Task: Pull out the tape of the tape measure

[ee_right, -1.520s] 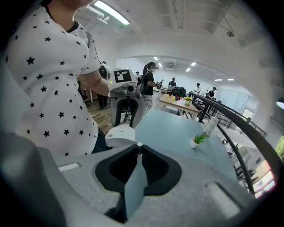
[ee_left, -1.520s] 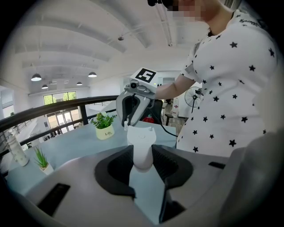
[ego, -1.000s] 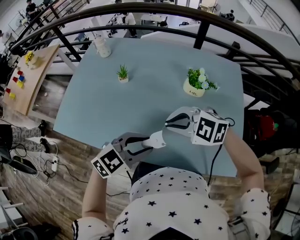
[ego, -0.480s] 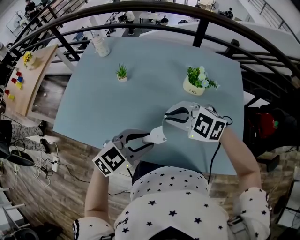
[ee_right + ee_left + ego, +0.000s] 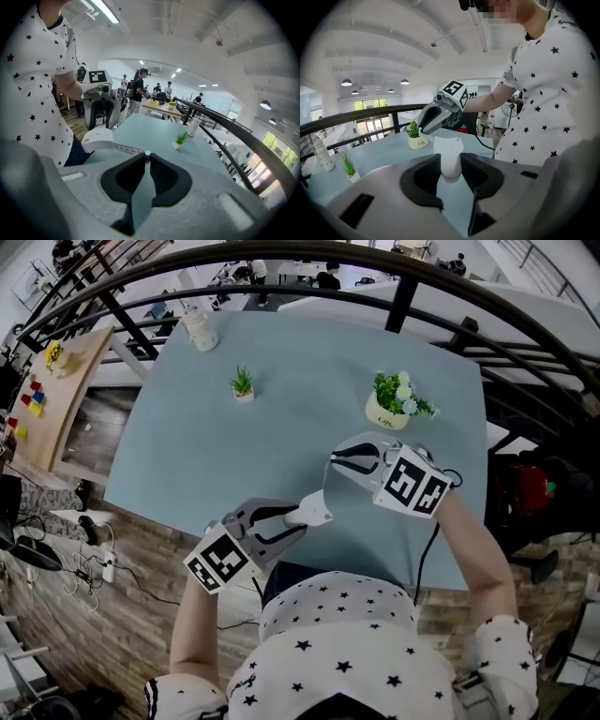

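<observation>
The pull looks just begun: the left gripper (image 5: 450, 164) clamps the white tape measure (image 5: 449, 152) between half-spread jaws, while the right gripper (image 5: 147, 161), nearly closed, pinches the tape (image 5: 123, 149) end close beside it, so next the two should probably draw steadily apart.

Pale blue table (image 5: 281, 442) on wood floor (image 5: 141, 549) (black railing (image 5: 403, 307) behind), ceiling lamps (image 5: 346, 83) lit.

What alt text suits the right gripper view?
The right claw is shut on the end of a marked tape that runs left to a white tape measure case gripped by the left claw, above a blue table.
</observation>
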Demonstrator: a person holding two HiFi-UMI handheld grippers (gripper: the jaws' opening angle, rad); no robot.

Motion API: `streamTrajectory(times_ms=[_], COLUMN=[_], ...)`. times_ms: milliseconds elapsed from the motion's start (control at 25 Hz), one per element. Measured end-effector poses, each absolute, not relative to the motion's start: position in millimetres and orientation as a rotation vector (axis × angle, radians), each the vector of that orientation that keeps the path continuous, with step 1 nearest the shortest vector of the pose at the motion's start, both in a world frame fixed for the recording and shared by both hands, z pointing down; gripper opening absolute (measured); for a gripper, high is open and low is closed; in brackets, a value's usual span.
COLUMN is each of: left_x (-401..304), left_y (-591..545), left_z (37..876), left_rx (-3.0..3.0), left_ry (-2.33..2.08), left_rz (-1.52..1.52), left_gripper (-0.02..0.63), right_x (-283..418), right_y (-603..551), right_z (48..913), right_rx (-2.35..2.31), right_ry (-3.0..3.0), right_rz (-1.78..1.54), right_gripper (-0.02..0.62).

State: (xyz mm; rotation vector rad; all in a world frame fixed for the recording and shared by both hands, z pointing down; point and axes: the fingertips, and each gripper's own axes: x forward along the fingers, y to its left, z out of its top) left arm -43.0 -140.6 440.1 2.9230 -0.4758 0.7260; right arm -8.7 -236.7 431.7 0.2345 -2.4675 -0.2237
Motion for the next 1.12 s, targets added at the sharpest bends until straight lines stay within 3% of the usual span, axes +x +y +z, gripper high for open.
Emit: streamTrajectory(times_ms=[1120], left_x=[-45], left_y=[-143], left_z=[427], left_rx=[2.885], left_ry=[-0.532], left_rz=[0.545], left_gripper=[0.132], right_x=[17], right_y=[-302], right_z=[426], right_rx=[0.634], right_ry=[-2.378], right_rz=[-0.214], right_gripper=[0.040])
